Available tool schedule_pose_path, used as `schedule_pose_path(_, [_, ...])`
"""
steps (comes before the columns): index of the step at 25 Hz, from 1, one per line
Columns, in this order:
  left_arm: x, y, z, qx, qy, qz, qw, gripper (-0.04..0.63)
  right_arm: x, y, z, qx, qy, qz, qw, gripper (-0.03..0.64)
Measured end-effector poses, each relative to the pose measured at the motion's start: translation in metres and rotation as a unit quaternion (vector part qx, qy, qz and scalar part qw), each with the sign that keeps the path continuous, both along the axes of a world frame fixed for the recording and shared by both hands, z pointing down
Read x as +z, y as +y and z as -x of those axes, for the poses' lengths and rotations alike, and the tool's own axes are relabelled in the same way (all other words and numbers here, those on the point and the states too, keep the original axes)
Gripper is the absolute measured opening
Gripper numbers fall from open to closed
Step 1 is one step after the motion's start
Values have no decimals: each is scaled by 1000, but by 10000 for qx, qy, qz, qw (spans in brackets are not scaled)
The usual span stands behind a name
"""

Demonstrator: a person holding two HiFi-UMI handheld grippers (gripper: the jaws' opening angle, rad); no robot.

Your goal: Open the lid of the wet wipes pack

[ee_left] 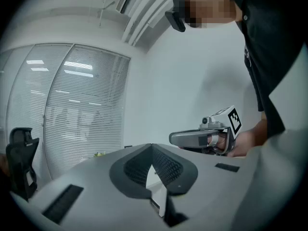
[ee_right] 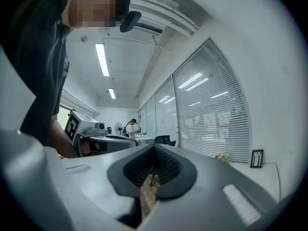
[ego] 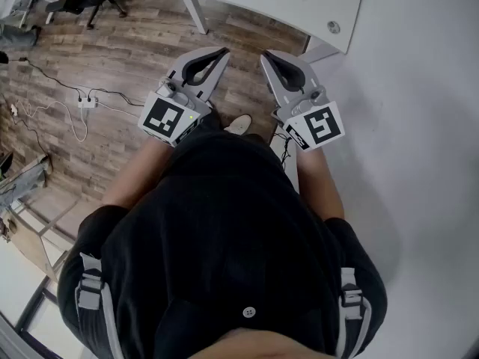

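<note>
Left gripper [ego: 221,51] and right gripper [ego: 265,55] shut, empty, level.
Best step to the table [ego: 299,6] first, then part the jaws.

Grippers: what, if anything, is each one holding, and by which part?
Nothing is held. The left gripper and the right gripper are both shut and empty.

Bright, even indoor light; ceiling strips [ee_right: 102,59] glow at 11 o'clock in the right gripper view. Fisheye bends edges, corners go black; right claw [ee_right: 154,147] looks soft.
</note>
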State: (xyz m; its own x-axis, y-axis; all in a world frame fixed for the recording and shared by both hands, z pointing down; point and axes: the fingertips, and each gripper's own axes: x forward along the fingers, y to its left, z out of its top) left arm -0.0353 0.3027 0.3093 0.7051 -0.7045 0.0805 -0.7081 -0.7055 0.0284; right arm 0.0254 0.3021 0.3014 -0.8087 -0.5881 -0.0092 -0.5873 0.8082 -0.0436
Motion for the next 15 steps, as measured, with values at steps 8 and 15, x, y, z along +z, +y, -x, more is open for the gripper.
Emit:
schedule_pose_path(8, [5, 2, -5, 53, -61, 22, 10000, 8, 8, -2, -7, 59, -33, 135, 9999, 11])
schedule_pose_path(15, [7, 3, -9, 61, -100, 24, 9999, 8, 12, -2, -12, 73, 44, 147, 9999, 11])
